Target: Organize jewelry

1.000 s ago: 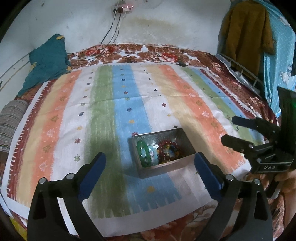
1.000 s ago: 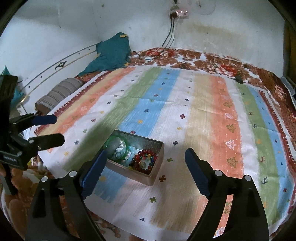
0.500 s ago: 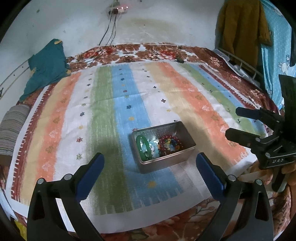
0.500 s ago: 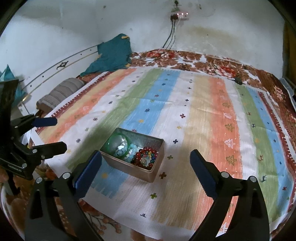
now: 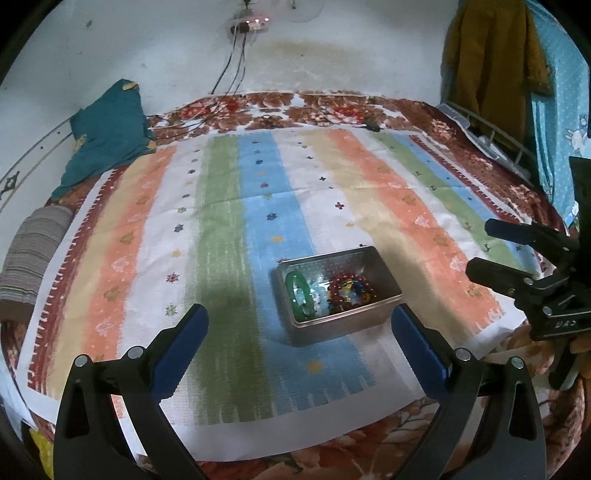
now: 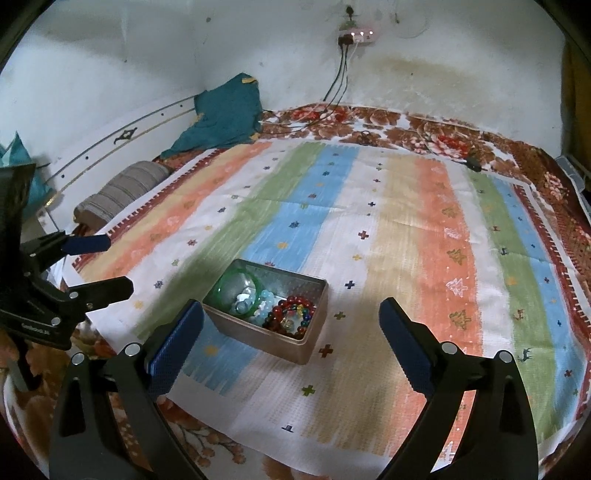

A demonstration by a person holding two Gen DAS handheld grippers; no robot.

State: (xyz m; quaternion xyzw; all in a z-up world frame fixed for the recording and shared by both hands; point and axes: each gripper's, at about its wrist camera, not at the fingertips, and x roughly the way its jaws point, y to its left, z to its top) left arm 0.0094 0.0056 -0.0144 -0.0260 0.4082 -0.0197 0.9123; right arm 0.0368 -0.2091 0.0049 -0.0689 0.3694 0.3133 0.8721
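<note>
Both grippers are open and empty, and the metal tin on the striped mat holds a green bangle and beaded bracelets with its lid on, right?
Not quite: the tin has no lid on; the right wrist view shows straight into it. The rest stands.

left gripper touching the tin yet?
Apart. In the right wrist view the left gripper hangs open off to the side of the metal tin, with bare striped cloth between them.

A striped mat [image 5: 332, 192] is lying spread over a floral bedcover [image 5: 325, 110]. A teal cloth [image 5: 107, 129] is slumping at the far left corner, with a grey striped pillow [image 5: 33, 258] sitting nearer along the left edge. Cables [image 5: 232, 66] are hanging from a wall socket [image 5: 251, 24]. A mustard garment [image 5: 491, 62] is hanging far right.
</note>
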